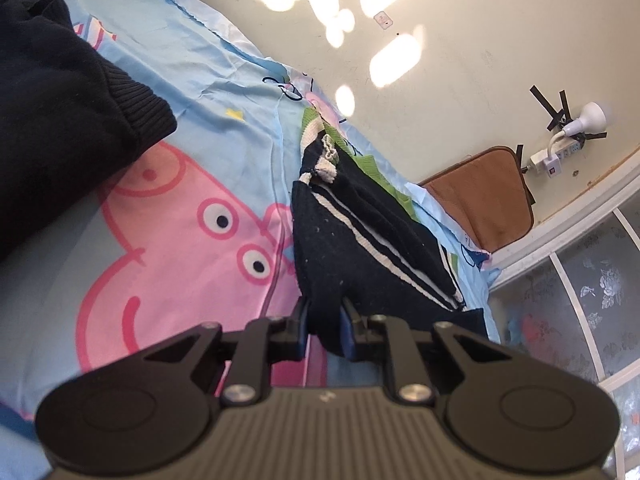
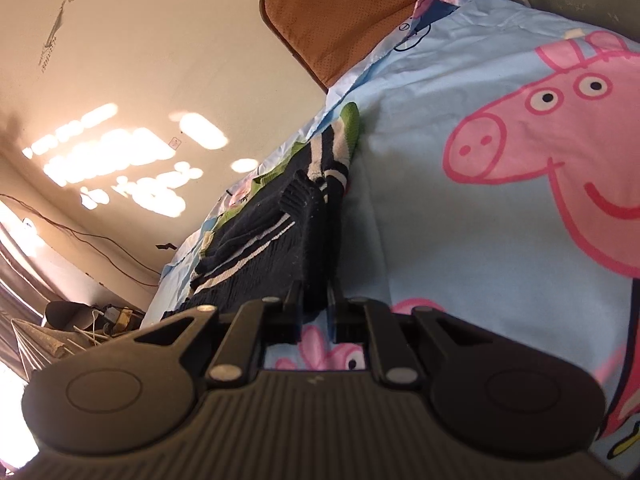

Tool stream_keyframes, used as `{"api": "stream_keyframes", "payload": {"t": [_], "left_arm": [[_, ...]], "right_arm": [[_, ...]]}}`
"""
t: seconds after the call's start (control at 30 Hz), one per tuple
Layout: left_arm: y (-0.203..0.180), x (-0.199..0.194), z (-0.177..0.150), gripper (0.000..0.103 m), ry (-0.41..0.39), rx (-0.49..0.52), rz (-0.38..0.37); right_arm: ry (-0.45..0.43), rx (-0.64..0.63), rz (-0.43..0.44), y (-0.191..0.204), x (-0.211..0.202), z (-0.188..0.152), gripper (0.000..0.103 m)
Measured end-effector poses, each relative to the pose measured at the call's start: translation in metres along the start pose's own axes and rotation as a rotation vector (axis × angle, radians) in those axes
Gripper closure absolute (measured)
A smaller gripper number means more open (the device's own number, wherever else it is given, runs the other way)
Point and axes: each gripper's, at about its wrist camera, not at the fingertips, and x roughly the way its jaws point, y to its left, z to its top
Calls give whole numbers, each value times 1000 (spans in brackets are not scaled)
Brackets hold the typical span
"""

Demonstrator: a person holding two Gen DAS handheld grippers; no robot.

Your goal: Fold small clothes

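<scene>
A small dark navy knit garment (image 1: 360,236) with white stripes and a green band lies stretched over the light blue cartoon-pig bedsheet (image 1: 192,92). My left gripper (image 1: 325,312) is shut on the near edge of this garment, the cloth bunched between its pads. In the right wrist view the same striped garment (image 2: 264,240) runs away from me, and my right gripper (image 2: 314,296) is shut on another part of its near edge. Both pinched parts are lifted a little off the sheet.
A larger dark sweater with a ribbed cuff (image 1: 60,100) lies at the left on the bed. A brown cushion (image 1: 484,196) leans at the bed's far end against the wall. A white power strip with a lamp (image 1: 560,148) is taped to the wall. Clutter (image 2: 80,320) sits on the floor at the left.
</scene>
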Motion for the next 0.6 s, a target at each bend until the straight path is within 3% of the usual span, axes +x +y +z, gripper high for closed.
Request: {"api": "stream_keyframes", "payload": {"t": [0.17, 0.27, 0.3, 0.33, 0.4, 0.47, 0.6], "left_arm": [[12, 2, -13, 88, 31, -11, 5], [19, 16, -13, 86, 67, -39, 37], [19, 19, -14, 84, 72, -43, 40], [19, 20, -14, 83, 74, -44, 40], [20, 20, -13, 61, 76, -41, 37], [21, 20, -13, 51, 76, -51, 28], [19, 16, -13, 50, 59, -18, 37]], "right_arm": [[3, -98, -46, 1, -2, -18, 86], [-42, -198, -123, 0, 1, -22, 68], [-63, -262, -143, 4, 0, -24, 55], [-81, -330, -151, 9, -2, -27, 51], [-88, -480, -160, 18, -3, -33, 48], [-86, -635, -184, 26, -2, -43, 48], [-35, -936, -249, 37, 13, -65, 48]]}}
